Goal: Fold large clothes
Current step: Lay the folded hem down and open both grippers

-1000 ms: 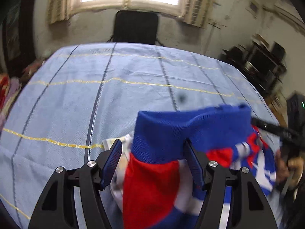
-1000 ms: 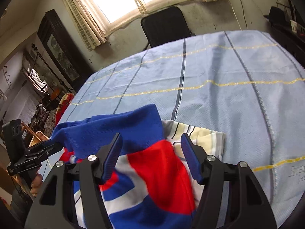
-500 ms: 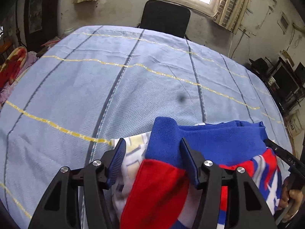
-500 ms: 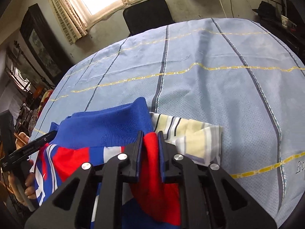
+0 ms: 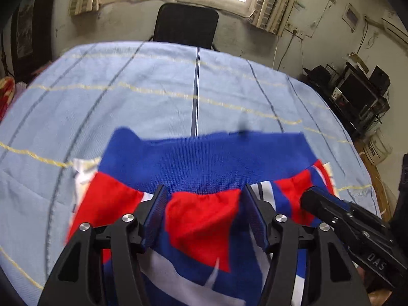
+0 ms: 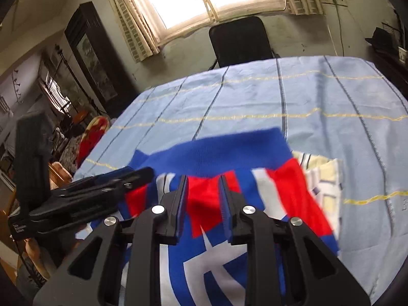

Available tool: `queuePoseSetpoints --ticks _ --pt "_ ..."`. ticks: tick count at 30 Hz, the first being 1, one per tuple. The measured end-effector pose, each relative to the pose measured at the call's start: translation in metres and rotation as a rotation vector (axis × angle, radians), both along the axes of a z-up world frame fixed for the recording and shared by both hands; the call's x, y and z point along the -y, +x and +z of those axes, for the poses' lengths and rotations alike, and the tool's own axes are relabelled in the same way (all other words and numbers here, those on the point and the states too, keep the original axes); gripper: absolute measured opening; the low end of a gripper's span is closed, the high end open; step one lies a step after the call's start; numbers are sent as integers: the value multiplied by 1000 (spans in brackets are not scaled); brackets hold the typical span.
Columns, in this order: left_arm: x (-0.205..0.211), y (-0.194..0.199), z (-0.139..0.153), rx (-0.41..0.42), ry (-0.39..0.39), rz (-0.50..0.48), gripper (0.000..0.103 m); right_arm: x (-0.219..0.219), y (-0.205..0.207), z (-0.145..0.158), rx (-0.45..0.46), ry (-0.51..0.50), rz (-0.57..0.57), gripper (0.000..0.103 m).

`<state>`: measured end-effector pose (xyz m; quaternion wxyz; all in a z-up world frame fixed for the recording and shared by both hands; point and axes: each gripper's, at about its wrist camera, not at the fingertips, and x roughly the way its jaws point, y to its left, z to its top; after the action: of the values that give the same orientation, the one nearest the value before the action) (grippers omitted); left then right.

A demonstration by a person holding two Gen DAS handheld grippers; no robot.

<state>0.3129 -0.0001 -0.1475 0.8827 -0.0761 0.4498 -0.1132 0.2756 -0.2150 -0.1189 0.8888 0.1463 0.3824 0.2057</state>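
Observation:
A blue, red and white jersey lies on the near part of the blue-clothed table, its blue ribbed band farthest from me; it also shows in the right wrist view. My left gripper is open, its jaws standing wide over a red patch near the band. My right gripper is also open, with a narrower gap, over red fabric. Each gripper shows in the other's view: the right one, the left one.
A folded pale striped cloth lies under the jersey, sticking out at both sides. The light blue tablecloth with yellow and dark lines stretches far ahead. A black chair stands at the far edge. Shelves with electronics stand at the right.
The right gripper, shut on the red fabric half a second ago, has opened. The jersey has dropped flat with its band spread wide. Both grippers now sit close together over its middle.

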Motion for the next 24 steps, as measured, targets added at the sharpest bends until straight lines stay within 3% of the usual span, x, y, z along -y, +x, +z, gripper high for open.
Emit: queuePoseSetpoints --ticks 2,3,5,9,11,12,13,17,24 --pt "-2 0 -7 17 -10 -5 65 -1 6 -22 -57 12 -10 22" --pt "-2 0 -9 29 -12 -4 66 1 10 -33 -89 17 -16 14" --pt "2 -1 -10 52 10 -1 68 8 11 -46 -71 47 -10 8" --pt "2 -2 -10 68 20 -7 68 8 9 -47 -59 43 -16 9" --pt "-2 -1 -10 66 -4 -10 69 5 1 -45 -46 75 -18 26" --pt "-3 -1 -10 61 -14 -12 69 2 -4 -40 -38 100 7 51" --pt "-5 -2 -10 58 -16 -13 69 0 -9 -36 -30 109 25 68" --pt "-5 -16 0 64 21 0 68 -9 -21 -24 -22 43 -30 70" --pt "-21 -59 24 66 -5 0 70 16 -54 -4 -14 113 -103 82"
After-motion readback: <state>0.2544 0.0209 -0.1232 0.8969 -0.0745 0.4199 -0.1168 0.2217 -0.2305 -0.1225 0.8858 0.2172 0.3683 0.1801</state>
